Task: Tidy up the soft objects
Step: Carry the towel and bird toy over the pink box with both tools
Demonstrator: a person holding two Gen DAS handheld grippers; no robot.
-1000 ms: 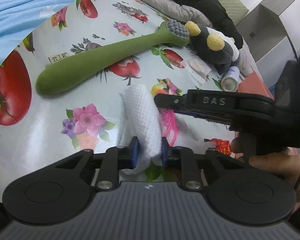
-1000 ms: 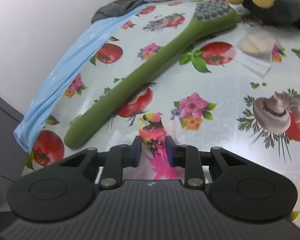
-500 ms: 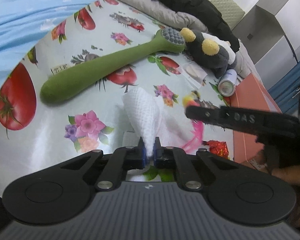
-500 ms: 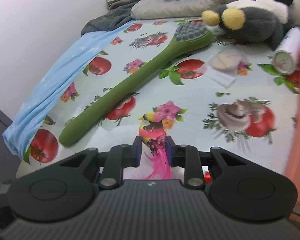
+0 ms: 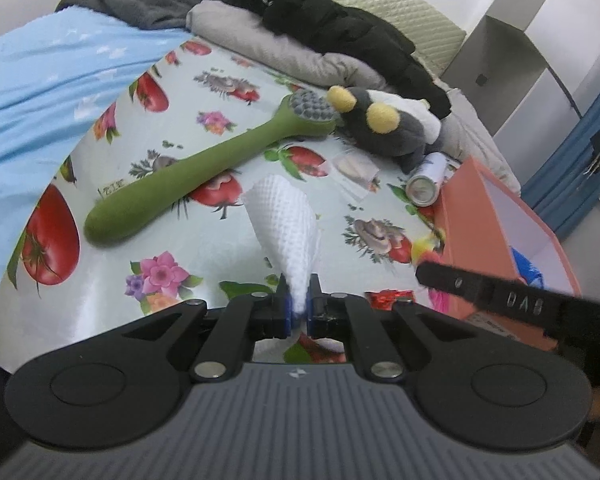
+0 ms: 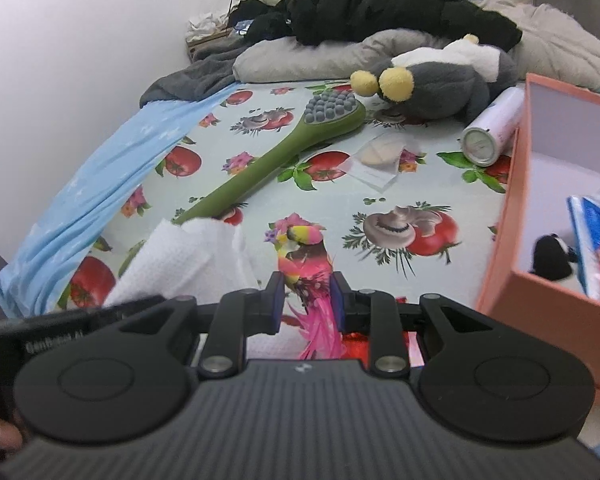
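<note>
**Two soft things in hand, several more waiting on the bed**

Both tools are loaded. The left gripper [image 5: 296,312] has its fingers pinched tight on the white waffle cloth [image 5: 286,228], which stands up in a cone above the patterned bed cover [image 5: 204,80], near the cover's near edge. The right gripper [image 6: 306,300] has its fingers clamped on the pink feathered parrot toy [image 6: 306,256], its body held between the blue pads, and it sits just beside the orange box [image 6: 520,216] at the right edge of the cover.

Progress looks partial. The box already holds a blue packet [image 6: 598,236] and a small black-and-white item [image 6: 552,256], too small to identify. My read is that the parrot goes in next, with the cloth to follow.

Plenty remains. The long green massage brush [image 5: 204,168] lies diagonally across the middle of the cover. The grey plush toy [image 6: 440,84] with yellow ears rests at the far edge, touching the brush head. A clear packet with a beige pad [image 6: 380,156] lies near it, and a white can [image 6: 492,132] lies on its side against the box wall. A blue sheet [image 6: 112,184] drapes the left edge.
</note>
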